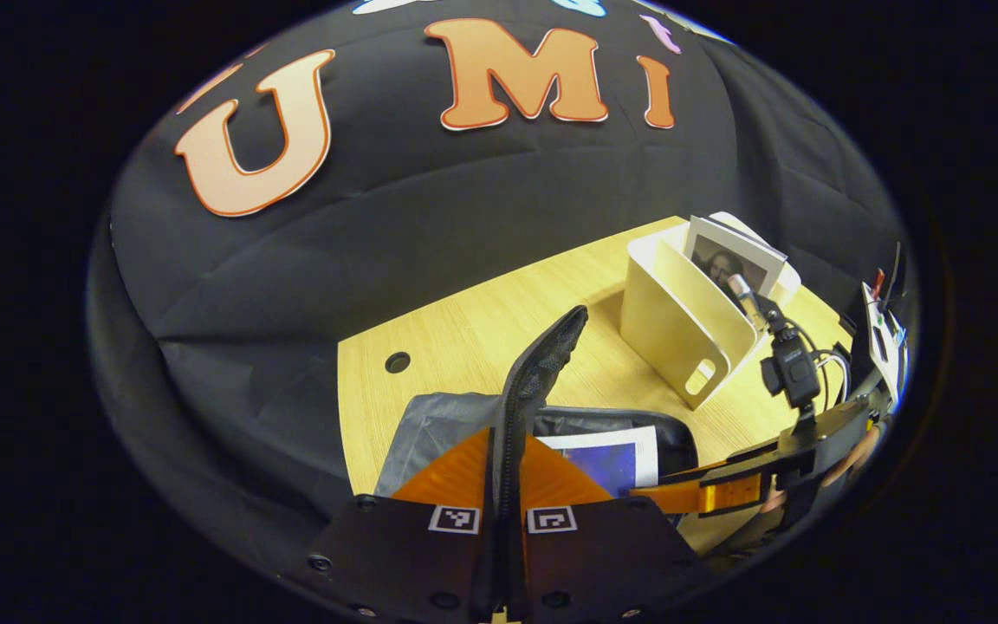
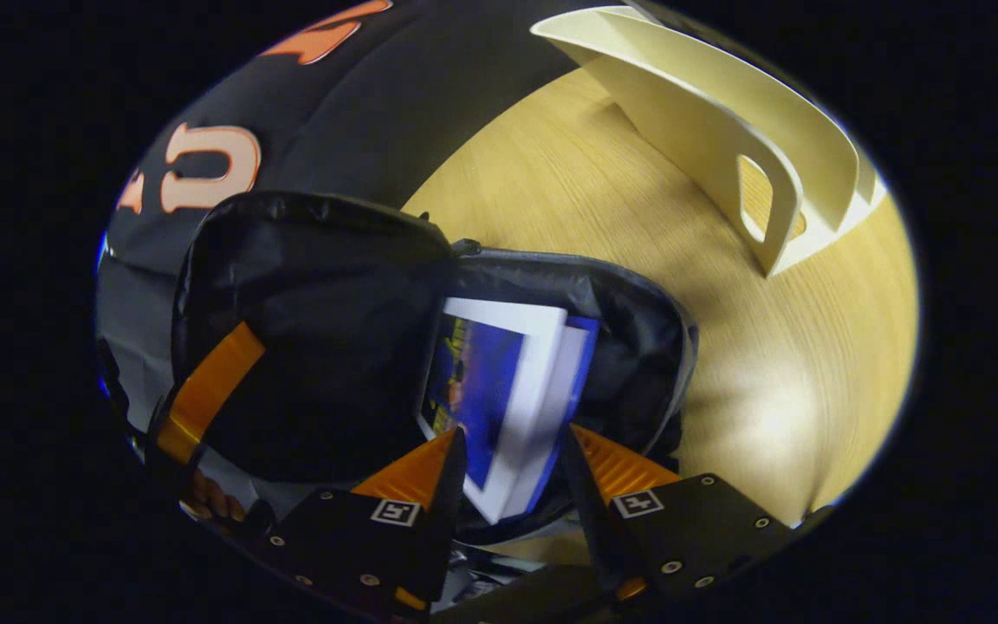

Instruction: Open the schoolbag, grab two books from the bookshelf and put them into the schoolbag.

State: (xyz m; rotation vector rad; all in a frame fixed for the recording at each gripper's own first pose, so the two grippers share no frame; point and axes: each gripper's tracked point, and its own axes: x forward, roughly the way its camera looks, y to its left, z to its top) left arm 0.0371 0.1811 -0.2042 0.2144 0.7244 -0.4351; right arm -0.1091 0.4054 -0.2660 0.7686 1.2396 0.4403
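Progress: As the schoolbag lies unzipped on the wooden table, we judge the opening step done and the loading well under way.
Books in bag: we see a blue-and-white book inside the bag's mouth, with a second blue edge just behind it; whether that is a second book or a back cover we cannot tell.
Bookshelf: the cream bookshelf stands beyond the bag and holds one more book with a portrait cover.
Left gripper: its fingers are pressed together on the bag's flap, holding it upright so the mouth stays clear.
Right gripper: its fingers stand apart, one on each side of the near corner of the book in the bag; we see no firm pinch on it.
What is left: we judge the book needs settling fully inside, and possibly one more fetched from the shelf.
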